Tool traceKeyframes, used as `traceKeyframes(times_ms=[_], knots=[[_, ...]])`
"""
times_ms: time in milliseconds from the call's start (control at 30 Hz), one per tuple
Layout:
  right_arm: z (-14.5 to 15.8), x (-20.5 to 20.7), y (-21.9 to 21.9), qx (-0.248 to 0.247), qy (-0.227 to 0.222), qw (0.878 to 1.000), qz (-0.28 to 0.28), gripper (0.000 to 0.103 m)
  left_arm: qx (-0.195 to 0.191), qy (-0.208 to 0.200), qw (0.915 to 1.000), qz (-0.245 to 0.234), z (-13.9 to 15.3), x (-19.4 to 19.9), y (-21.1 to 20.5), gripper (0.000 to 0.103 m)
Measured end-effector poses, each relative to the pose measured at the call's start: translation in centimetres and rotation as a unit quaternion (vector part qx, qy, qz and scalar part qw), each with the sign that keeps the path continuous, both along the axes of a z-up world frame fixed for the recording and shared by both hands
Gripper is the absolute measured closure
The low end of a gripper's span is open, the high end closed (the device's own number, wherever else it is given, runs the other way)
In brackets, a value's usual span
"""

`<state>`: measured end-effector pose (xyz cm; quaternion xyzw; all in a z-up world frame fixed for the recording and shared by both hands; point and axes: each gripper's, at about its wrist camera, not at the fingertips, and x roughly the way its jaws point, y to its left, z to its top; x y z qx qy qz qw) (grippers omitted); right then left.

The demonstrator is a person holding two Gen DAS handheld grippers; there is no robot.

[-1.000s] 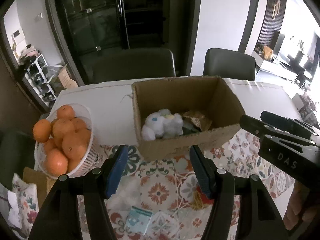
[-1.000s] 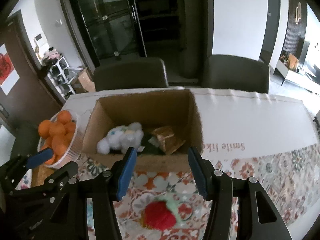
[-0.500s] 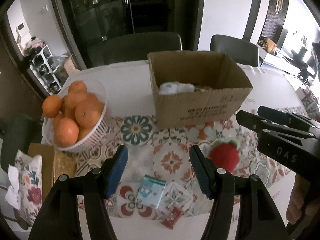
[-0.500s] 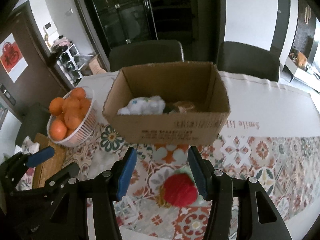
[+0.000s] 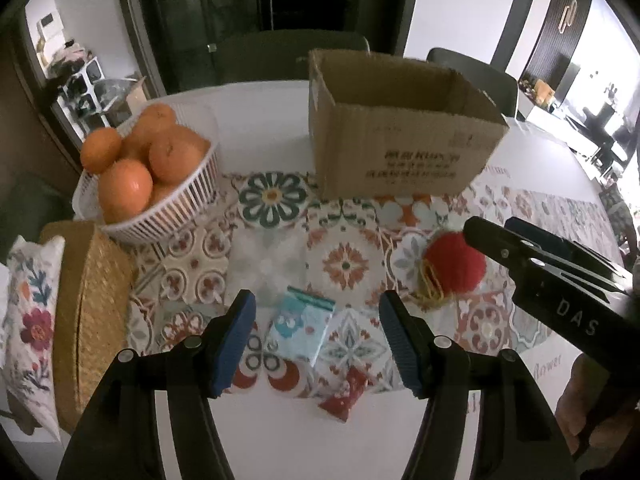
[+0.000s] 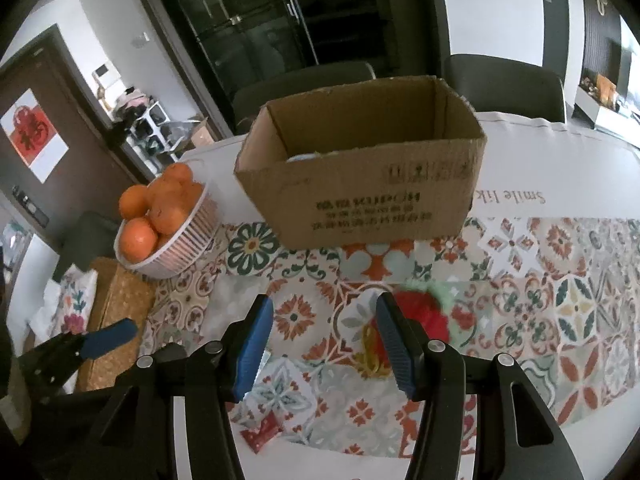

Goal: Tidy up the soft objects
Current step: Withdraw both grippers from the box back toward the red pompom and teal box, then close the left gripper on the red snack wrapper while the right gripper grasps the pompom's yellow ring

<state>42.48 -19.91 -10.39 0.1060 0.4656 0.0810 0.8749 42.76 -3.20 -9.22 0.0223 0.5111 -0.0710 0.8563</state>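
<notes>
A red strawberry plush (image 5: 454,266) with a green top lies on the patterned runner, in front of the open cardboard box (image 5: 400,132). My right gripper (image 6: 324,304) stands open and empty; the plush (image 6: 424,312) sits just right of its right finger. My left gripper (image 5: 316,304) is open over a light blue packet (image 5: 300,330) and touches nothing. A clear plastic bag (image 5: 266,264) lies just beyond that packet. The box wall (image 6: 360,184) hides nearly all of what is inside.
A white basket of oranges (image 5: 156,184) stands left of the box. A woven box (image 5: 92,308) and a floral cloth (image 5: 28,320) sit at the left edge. A small red packet (image 5: 344,394) lies near the front. Dark chairs stand behind the table.
Both grippers have drawn back from the box and sunk toward the table. The toys inside the box have dropped out of sight, and the packets have come into view.
</notes>
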Motion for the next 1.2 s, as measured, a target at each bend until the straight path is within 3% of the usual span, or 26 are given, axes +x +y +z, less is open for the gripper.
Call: traceKeyframes(times_ms=[233,400,533,767,1200], knots=[[-1.8,-1.2,0.3,0.008,0.008,1.000,-0.003,0.048,-0.021,0.013,0.9997,0.006,-2.0,-1.3,0.7,0.040],[-3.3,-2.0,0.6,-0.003,0.024,1.000,-0.003,0.048,0.000,0.013,0.9999,-0.001,-3.1,-2.4,0.8,0.040],[-4.6,-2.7,0.5,0.003,0.047,0.999,-0.002,0.048,-0.008,0.028,0.9996,0.003,-4.2,-3.1,0.9,0.040],[-6.3,-4.8,0.3,-0.010,0.071,0.997,0.005,0.048,0.004,0.038,0.9987,-0.032,-5.7,-4.6,-0.3,0.040],[-9.3,-6.0,-0.5,-0.023,0.099,0.995,0.007,0.048,-0.019,0.085,0.9932,-0.078,-9.9,-6.2,-1.9,0.042]])
